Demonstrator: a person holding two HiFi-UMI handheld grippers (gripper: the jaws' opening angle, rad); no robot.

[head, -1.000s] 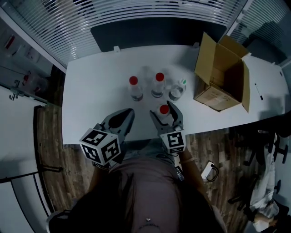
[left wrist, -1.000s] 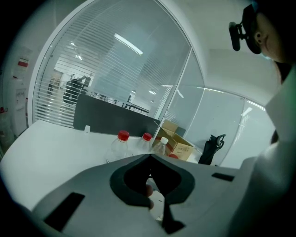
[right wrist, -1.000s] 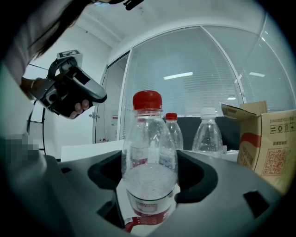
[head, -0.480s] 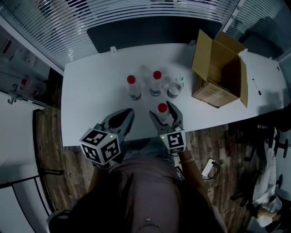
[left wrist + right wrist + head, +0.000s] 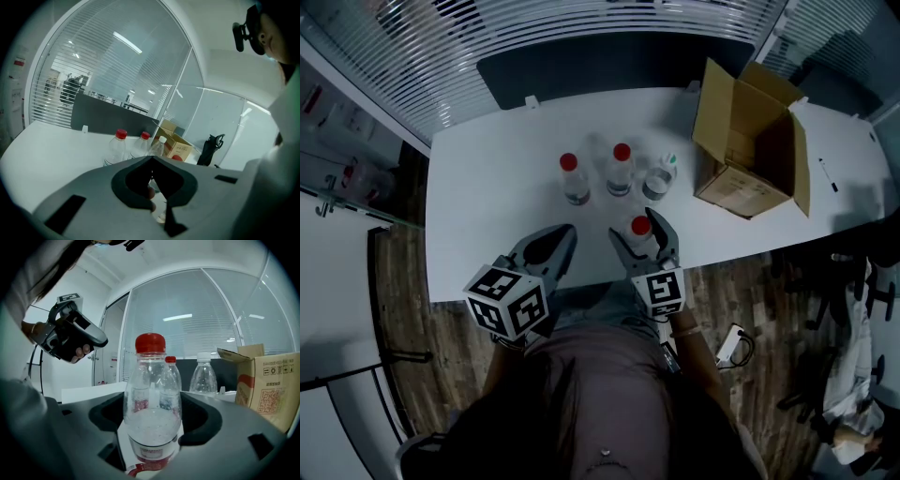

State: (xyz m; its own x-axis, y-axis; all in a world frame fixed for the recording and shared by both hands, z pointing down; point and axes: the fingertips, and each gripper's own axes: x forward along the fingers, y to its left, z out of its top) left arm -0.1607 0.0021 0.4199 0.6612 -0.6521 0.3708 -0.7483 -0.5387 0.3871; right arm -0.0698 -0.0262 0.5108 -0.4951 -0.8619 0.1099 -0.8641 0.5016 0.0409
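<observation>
Jaws of right gripper [image 5: 644,228] clamped one red-capped bottle [image 5: 152,408] near surface's [image 5: 487,197] front edge; left gripper [image 5: 568,230] jaws closed, empty; three other bottles [image 5: 620,171] stood mid-surface.

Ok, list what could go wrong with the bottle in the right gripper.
The right gripper clasps the red-capped bottle round its smooth, clear body; it might slip or crumple.
It is near the front edge of the white table, so a drop could reach the floor.
Three bottles stand close behind; a forward swing may topple them.
</observation>
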